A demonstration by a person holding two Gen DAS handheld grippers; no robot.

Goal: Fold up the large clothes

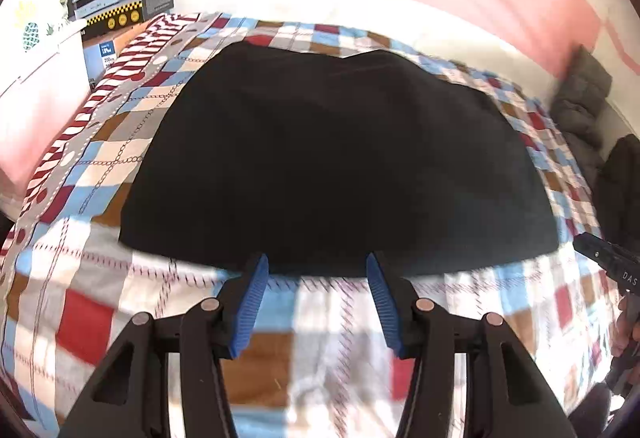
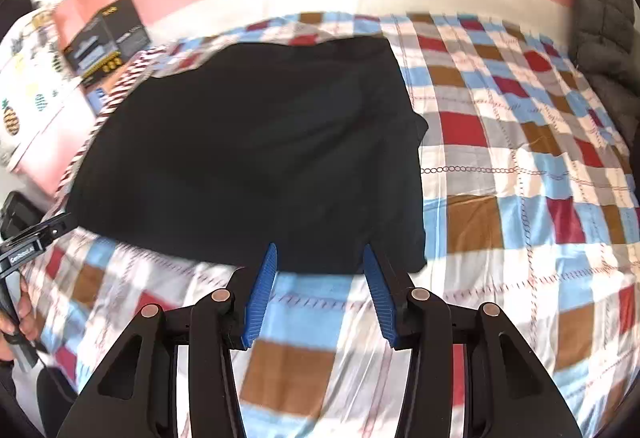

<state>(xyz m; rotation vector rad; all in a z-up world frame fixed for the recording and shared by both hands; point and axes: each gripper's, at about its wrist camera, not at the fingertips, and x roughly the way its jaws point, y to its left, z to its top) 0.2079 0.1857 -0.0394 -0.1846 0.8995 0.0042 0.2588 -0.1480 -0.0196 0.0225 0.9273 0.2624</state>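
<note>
Checked bedding (image 1: pixel 100 157) covers the bed, with the black garment (image 1: pixel 320 157) lying flat mid-bed. I hold my left tool (image 1: pixel 316 270) and right tool (image 2: pixel 320 262) wide, empty, at its near hem. Pinching quilt along with hem could drag both.

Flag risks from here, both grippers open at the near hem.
1. The black garment lies on a loose checked bedsheet; the left gripper or right gripper could pinch the sheet along with the hem.
2. The garment's right edge looks layered; a pinch may catch only one layer.
</note>
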